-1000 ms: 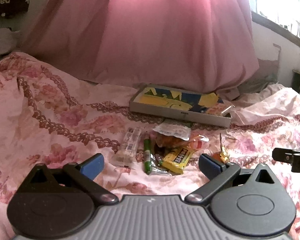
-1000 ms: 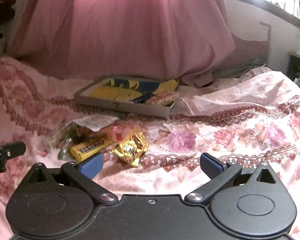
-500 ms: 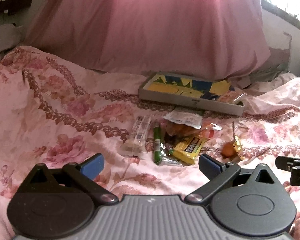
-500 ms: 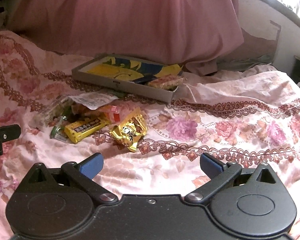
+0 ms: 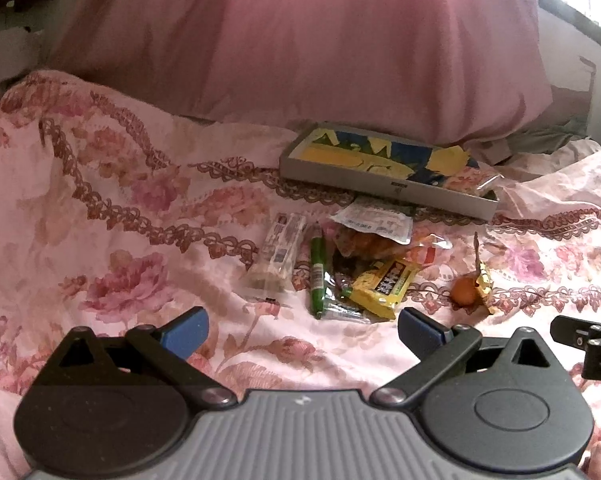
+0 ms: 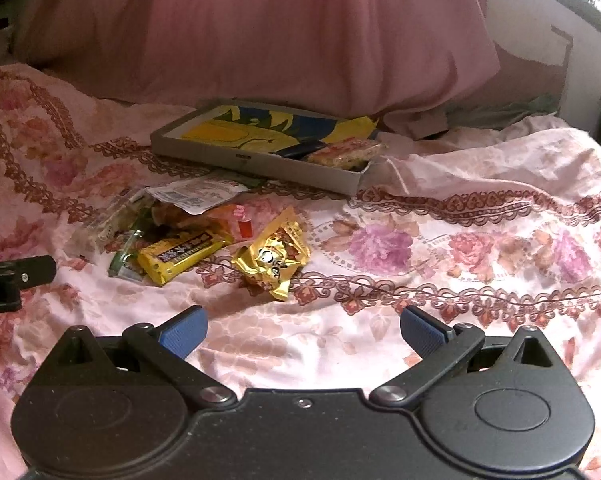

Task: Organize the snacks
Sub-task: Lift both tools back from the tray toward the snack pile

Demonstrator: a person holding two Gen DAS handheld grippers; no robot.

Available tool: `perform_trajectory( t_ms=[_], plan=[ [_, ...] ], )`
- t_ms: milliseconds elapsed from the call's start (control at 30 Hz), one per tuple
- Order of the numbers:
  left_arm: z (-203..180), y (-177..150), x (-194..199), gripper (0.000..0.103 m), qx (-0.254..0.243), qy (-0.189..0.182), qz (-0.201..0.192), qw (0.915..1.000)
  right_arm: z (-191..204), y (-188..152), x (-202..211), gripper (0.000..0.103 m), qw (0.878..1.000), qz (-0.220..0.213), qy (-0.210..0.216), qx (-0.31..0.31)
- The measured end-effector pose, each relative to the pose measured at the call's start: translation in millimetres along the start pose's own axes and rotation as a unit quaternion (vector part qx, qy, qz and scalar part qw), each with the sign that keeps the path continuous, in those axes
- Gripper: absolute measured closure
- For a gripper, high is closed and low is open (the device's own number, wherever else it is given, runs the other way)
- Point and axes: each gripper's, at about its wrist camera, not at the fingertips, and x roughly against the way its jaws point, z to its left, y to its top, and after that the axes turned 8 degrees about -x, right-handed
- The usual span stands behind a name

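A pile of snacks lies on the pink floral bedspread: a clear-wrapped bar, a green stick, a yellow packet, a white packet and a gold-wrapped snack. Behind them sits a shallow grey box with a wrapped snack in its right end. My left gripper is open, short of the pile. My right gripper is open too, just in front of the gold snack. Neither holds anything.
A big pink cloth hangs behind the box. The rumpled bedspread spreads to the right. A wall and window ledge stand at the far right. Each gripper's tip shows at the other view's edge.
Both grippers have moved forward and tilted down toward the snack pile, which now looks larger and closer. Both stayed open. The snacks have not moved.
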Motion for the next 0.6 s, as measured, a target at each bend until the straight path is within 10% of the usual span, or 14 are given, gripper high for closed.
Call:
perform_trajectory(
  t_ms=[600],
  plan=[
    [21, 15, -50, 0.000, 0.071, -0.079, 0.063, 0.9924, 9, 21, -64, 0.001, 0.995, 0.009, 0.075, 0.066]
  ],
)
